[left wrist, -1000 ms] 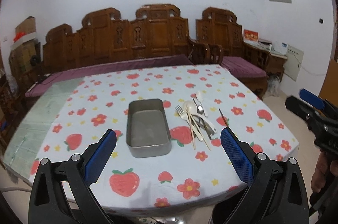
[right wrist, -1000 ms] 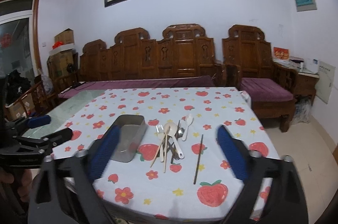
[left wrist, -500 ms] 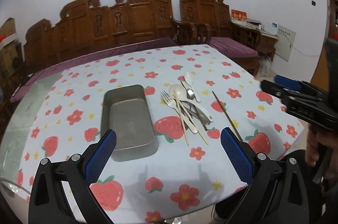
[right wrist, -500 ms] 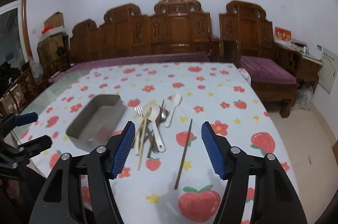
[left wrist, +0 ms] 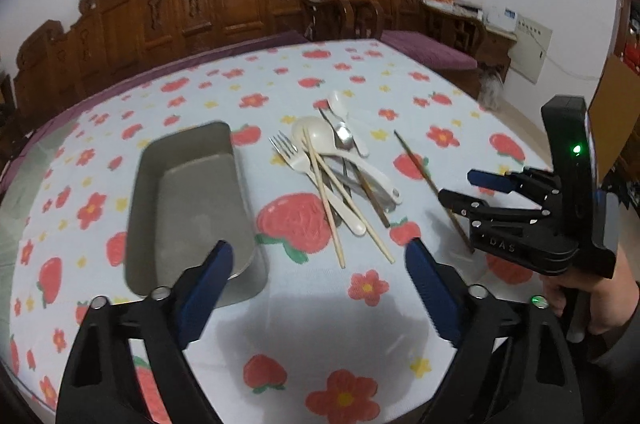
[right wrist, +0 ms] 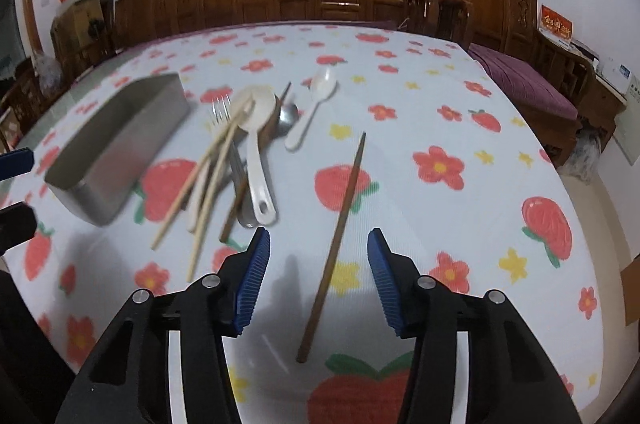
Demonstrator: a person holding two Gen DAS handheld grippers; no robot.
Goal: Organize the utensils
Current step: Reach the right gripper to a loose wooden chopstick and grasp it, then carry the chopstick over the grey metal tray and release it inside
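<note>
One grey metal rectangular tray [left wrist: 188, 200]; one dark wooden chopstick [right wrist: 336, 236] lying apart. Left gripper [left wrist: 320, 276] and right gripper [right wrist: 318, 276] both wide open, empty.

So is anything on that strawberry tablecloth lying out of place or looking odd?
Yes. One dark chopstick lies alone, apart from the utensil pile, between the open right gripper fingers. The pile itself is a crisscrossed jumble beside the metal tray, which holds nothing. No spill or damage shows.
</note>
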